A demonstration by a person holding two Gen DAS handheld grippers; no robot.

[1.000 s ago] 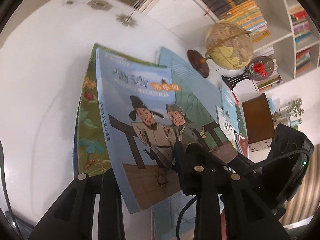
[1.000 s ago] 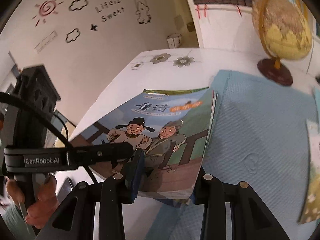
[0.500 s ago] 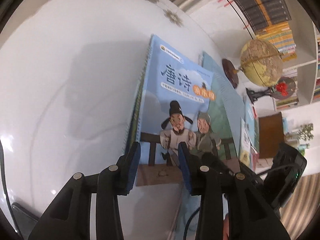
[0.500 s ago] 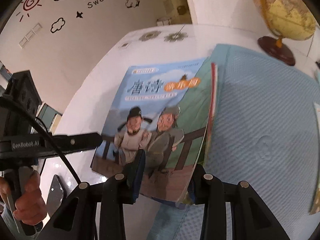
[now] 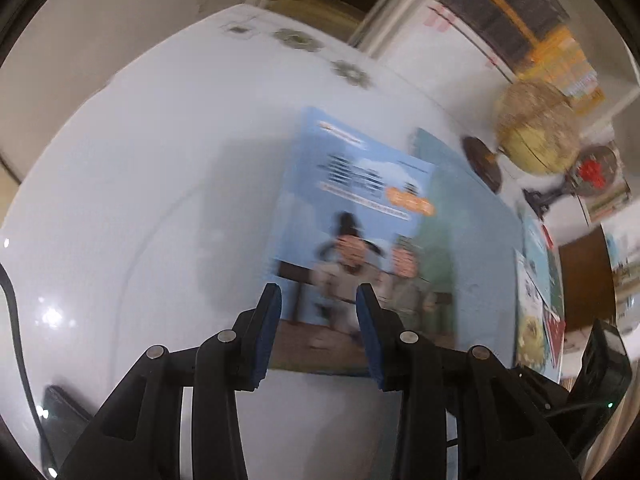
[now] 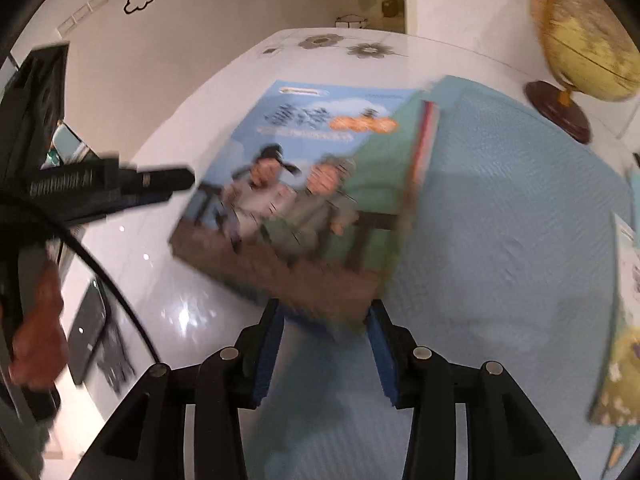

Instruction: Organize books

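Note:
A blue picture book (image 5: 352, 216) with two cartoon figures on its cover lies flat on top of a stack, partly on the white table (image 5: 140, 180) and partly on a light blue mat (image 5: 472, 220). My left gripper (image 5: 318, 292) hovers over the book's near edge, open, gripping nothing. In the right wrist view the same book (image 6: 304, 184) shows red and green edges (image 6: 424, 152) of books beneath it. My right gripper (image 6: 324, 308) has the book's near corner between its fingertips. Its jaws are opening and no pad visibly presses. Both views are blurred.
A globe (image 5: 536, 128) on a dark base stands at the back right, seen also in the right wrist view (image 6: 588, 48). More books (image 6: 624, 340) lie at the mat's right side. A dark phone (image 6: 92, 332) rests near the table's front left. Bookshelves (image 5: 540, 40) stand behind.
The blue book, tilted above a green one a second ago, now lies squared on the stack. The right jaws have widened around its near corner. Both grippers have drawn back slightly.

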